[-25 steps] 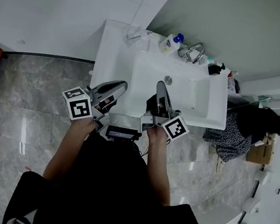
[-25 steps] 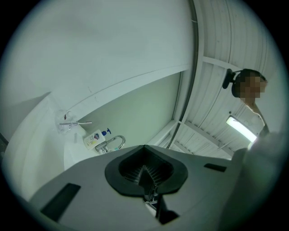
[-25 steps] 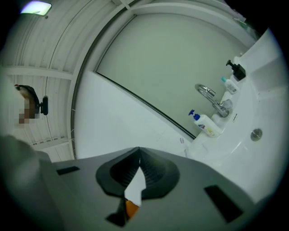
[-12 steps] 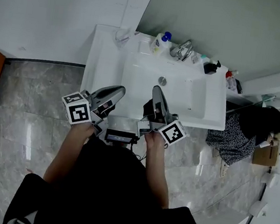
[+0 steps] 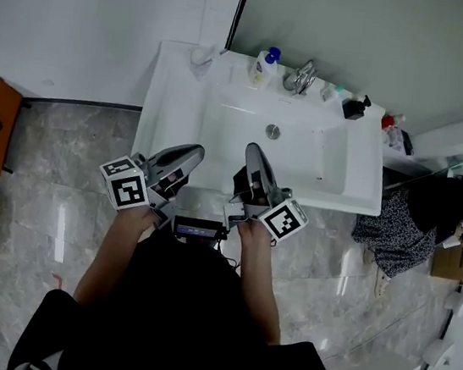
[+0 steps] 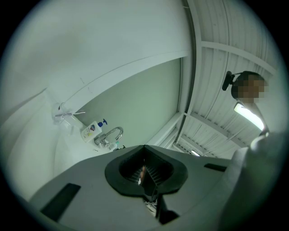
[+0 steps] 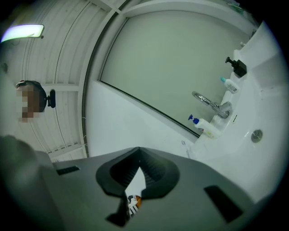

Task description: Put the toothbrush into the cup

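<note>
Head view: left gripper and right gripper hover over the washbasin's near rim. Both sets of jaws are closed and empty. Only the left gripper view resolves the toothbrush, at the cup in the back-left corner by the wall. The open bowl lies between the grippers and the cup.

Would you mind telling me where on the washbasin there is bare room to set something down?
The wide left ledge, between the cup at the back corner and the front edge, is bare; so is the narrow right ledge. The back rim is crowded: soap bottle, tap, black dispenser.
</note>
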{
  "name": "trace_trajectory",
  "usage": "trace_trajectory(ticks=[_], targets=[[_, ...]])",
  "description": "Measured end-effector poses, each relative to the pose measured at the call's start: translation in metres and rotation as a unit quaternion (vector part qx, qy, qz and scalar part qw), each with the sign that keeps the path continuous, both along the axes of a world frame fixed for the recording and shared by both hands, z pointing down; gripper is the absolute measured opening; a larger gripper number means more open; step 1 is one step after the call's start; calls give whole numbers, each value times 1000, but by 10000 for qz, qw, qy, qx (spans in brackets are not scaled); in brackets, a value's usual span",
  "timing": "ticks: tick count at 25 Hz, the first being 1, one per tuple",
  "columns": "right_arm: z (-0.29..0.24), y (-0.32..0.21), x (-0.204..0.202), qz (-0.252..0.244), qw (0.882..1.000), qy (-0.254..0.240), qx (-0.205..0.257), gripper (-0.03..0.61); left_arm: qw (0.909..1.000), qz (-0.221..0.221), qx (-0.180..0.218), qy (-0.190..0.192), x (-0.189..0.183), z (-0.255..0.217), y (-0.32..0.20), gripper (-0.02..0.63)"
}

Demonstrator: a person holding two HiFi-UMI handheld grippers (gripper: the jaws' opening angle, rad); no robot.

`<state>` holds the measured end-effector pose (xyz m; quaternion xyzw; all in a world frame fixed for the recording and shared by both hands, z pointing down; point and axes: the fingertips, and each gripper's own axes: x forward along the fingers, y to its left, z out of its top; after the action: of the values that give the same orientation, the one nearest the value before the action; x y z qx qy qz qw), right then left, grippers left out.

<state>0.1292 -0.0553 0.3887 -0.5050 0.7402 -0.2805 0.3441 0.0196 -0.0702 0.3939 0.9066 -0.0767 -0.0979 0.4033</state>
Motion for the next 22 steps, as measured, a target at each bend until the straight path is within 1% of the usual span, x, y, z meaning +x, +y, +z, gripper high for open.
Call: trace_trajectory(ticks=[5, 11, 15, 19, 22], targets=[[0, 9, -3, -160, 9999, 45, -11, 6, 9999, -130, -30, -29, -1, 1, 10, 9], [4, 24, 6, -299, 9995, 65, -34, 6, 9997, -212, -64, -50, 11, 6, 26, 9], [8, 27, 9, -361, 9993, 42, -47, 6, 9997, -227, -99, -67, 17, 9, 30, 9], [8, 26, 2, -396, 9992, 56, -84, 6, 9997, -204, -117, -70, 13, 9, 29, 9], [8, 28, 7, -398, 9992, 58, -89, 6, 9997, -176, -117, -84, 20, 10, 31, 9]])
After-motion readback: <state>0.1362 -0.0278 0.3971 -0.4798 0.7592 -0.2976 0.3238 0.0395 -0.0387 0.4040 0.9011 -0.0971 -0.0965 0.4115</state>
